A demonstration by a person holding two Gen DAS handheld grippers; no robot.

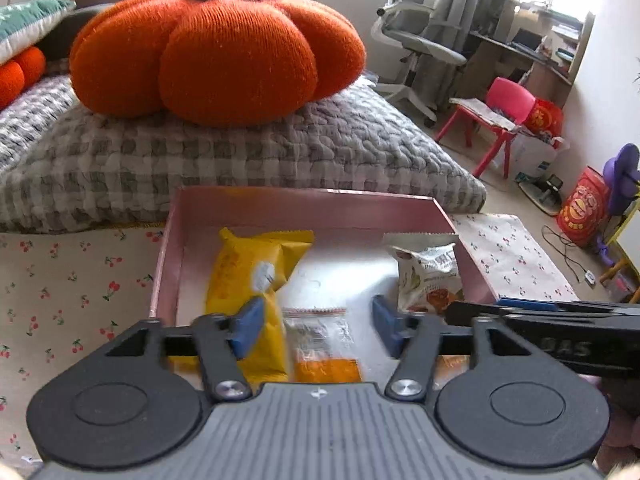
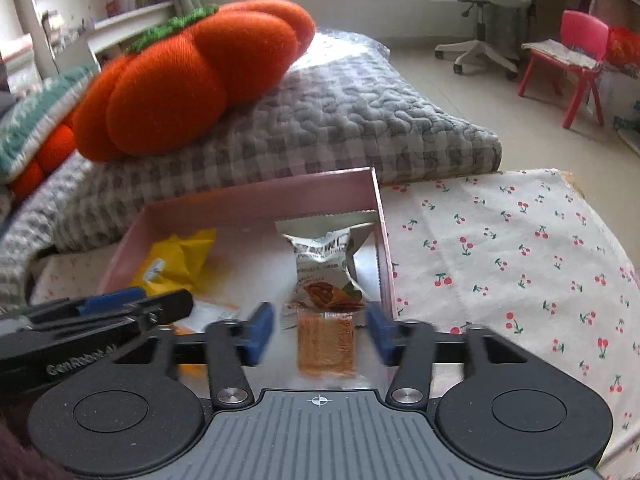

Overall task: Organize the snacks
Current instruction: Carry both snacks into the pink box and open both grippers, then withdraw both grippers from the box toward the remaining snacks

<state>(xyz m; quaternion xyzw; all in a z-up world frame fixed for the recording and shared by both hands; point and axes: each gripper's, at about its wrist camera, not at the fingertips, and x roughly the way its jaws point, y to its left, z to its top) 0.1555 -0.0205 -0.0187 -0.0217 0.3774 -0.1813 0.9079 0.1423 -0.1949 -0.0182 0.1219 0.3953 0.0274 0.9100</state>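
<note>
Everything here sits relative to the pink box, which rests on the cherry-print cloth so the snacks collect in one tray. Against its left wall lies the yellow snack packet, laid lengthwise, probably to leave the middle free. Your left gripper hangs over the box's near edge with its fingers released; the clear packet with an orange cracker lies between them on the box floor, and the pads do not appear to press it. In the box's far right corner the white nut pouch leans against the right wall. Just in front of it, your right gripper also stands parted, a small orange cracker packet resting loose between its pads, apparently set down rather than gripped.
</note>
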